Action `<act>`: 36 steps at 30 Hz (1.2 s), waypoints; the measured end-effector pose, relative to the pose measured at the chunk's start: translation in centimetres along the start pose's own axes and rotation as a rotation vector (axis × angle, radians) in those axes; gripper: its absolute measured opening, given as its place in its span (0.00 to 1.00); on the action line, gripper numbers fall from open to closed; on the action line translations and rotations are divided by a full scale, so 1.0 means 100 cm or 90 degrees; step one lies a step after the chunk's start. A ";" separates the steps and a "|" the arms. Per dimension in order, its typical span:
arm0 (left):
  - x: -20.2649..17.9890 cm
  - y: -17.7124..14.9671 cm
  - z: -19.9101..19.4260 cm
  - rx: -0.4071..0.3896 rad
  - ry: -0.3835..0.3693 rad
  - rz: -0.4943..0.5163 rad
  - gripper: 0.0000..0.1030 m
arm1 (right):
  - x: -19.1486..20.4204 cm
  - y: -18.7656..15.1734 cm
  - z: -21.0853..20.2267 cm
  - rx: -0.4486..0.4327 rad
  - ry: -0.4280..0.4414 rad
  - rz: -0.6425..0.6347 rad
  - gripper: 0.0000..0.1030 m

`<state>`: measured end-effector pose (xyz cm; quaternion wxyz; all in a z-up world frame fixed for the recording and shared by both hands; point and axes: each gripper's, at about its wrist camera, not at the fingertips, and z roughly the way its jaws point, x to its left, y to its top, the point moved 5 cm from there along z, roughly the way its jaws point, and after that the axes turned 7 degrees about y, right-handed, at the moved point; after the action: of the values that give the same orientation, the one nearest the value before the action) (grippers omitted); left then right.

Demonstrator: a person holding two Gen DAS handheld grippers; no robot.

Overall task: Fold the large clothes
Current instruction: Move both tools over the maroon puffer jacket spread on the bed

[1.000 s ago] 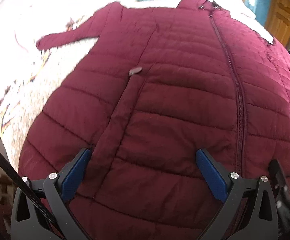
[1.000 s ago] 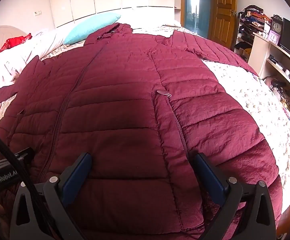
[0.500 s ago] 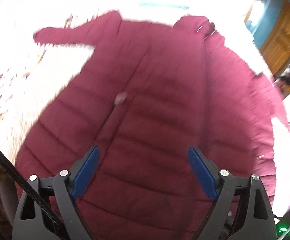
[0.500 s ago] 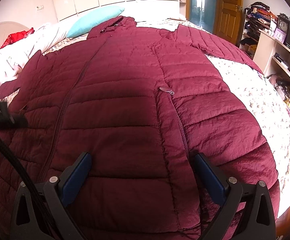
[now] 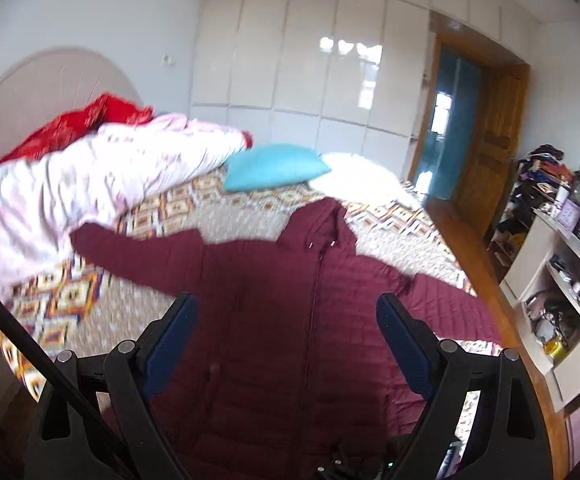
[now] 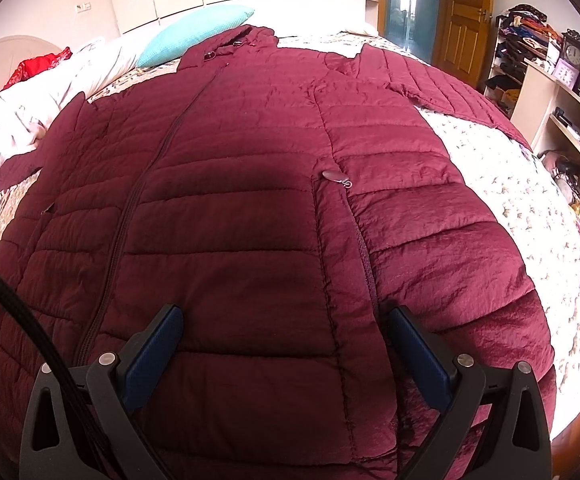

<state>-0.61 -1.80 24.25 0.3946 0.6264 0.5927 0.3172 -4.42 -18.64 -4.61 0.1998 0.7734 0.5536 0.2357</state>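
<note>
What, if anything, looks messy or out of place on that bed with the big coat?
Nothing looks damaged or spilled. The maroon coat lies flat, zipped and face up on the patterned bedspread, sleeves spread. The only untidy bit is the pink-white quilt bunched near the headboard, with something red heaped on it.

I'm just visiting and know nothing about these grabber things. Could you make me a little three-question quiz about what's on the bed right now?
1. True or false: the maroon coat lies spread flat with both sleeves out.
2. What colour is the pillow beyond the coat's hood? A red, B turquoise, C black.
3. Is the right gripper clamping any fabric?

Key: 1 true. 2 B. 3 No: its jaws stand open above the coat, as do those of the left gripper.
</note>
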 end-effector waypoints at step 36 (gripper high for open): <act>0.100 -0.041 -0.080 -0.079 0.071 0.058 0.92 | 0.077 0.023 -0.202 -0.142 0.041 -0.101 0.96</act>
<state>-8.58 9.02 23.89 0.3844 0.6083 0.5639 0.4053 -12.33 -11.12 14.14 0.2848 0.6922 0.5895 0.3037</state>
